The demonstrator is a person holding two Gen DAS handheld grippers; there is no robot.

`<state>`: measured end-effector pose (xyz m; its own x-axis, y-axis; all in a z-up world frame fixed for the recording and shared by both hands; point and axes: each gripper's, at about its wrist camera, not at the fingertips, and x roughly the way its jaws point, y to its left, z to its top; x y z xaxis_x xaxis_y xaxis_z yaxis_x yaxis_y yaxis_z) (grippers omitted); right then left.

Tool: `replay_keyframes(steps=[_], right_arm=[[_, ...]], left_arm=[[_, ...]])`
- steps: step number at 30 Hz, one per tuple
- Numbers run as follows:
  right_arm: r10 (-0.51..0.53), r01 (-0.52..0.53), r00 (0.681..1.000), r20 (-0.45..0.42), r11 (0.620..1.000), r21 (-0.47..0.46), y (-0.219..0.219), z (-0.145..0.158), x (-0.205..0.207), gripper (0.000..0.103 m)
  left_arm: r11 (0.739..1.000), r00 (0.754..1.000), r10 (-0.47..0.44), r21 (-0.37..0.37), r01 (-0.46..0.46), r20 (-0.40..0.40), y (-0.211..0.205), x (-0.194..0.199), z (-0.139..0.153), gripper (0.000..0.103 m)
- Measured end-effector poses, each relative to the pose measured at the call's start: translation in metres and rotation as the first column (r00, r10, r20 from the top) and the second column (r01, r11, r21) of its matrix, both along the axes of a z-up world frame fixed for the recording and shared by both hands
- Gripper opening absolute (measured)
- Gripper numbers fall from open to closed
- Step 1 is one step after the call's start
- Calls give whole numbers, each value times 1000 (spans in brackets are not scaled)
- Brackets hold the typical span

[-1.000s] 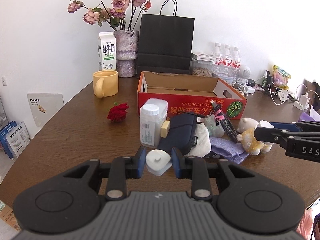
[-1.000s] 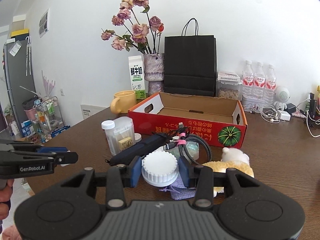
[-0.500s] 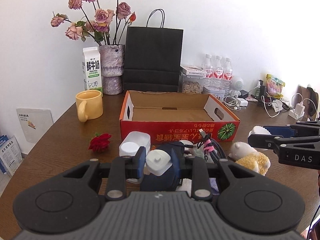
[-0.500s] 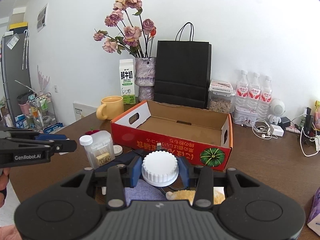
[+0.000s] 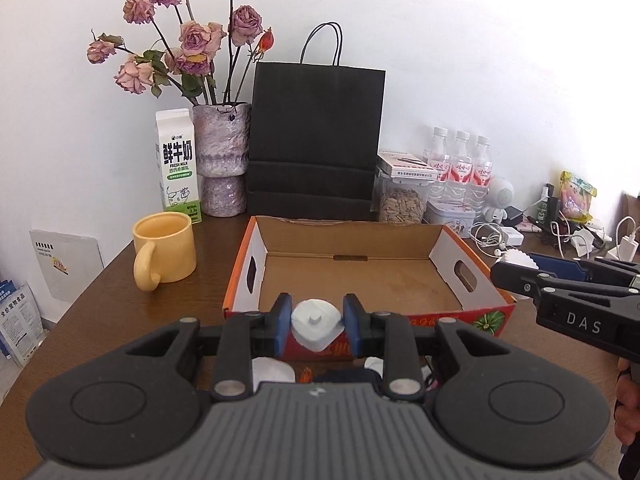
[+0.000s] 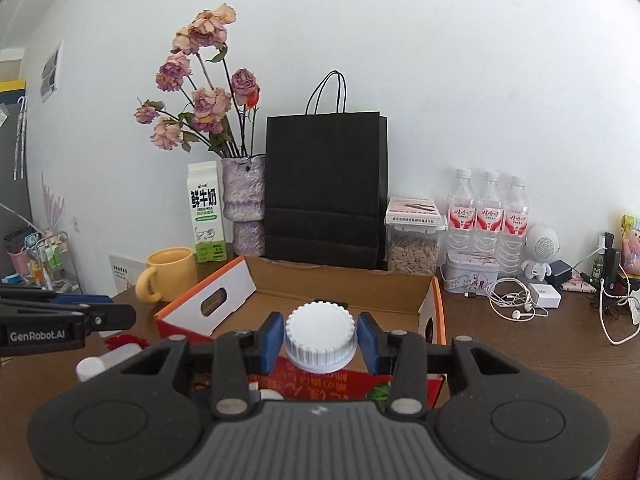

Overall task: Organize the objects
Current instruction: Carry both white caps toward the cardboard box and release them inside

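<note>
My left gripper is shut on a small white plastic piece and holds it over the near wall of the empty red cardboard box. My right gripper is shut on a white ribbed bottle cap, above the same box. The right gripper shows at the right of the left wrist view with the cap at its tip. The left gripper shows at the left of the right wrist view. The loose pile of objects in front of the box is mostly hidden under the grippers.
A yellow mug, a milk carton, a vase of dried roses and a black paper bag stand behind and left of the box. Water bottles, a seed jar and cables sit at the right.
Both grippers have risen and moved forward from the pile to above the box, each still holding its white object. The pile has dropped out of sight below.
</note>
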<state>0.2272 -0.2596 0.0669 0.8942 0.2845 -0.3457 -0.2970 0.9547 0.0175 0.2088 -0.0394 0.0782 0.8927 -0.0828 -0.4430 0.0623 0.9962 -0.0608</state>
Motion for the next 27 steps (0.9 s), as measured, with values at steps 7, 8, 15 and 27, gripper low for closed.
replay_keyframes(steps=[7, 8, 15, 27], right_arm=[[-56, 56, 998, 20, 998, 0, 18, -9, 66, 39], [-66, 66, 998, 20, 998, -4, 21, -10, 75, 39], [-160, 159, 987, -19, 987, -29, 28, -25, 122, 39], [-161, 153, 985, -61, 980, -128, 32, -35, 124, 39]], left_arm=[[1000, 998, 16, -6, -16, -53, -17, 72, -4, 29], [1000, 998, 19, -6, -19, -60, -21, 83, -5, 29], [997, 986, 81, 20, -79, -144, -38, 135, -17, 29], [969, 947, 245, 84, -232, -210, -61, 149, -28, 29]])
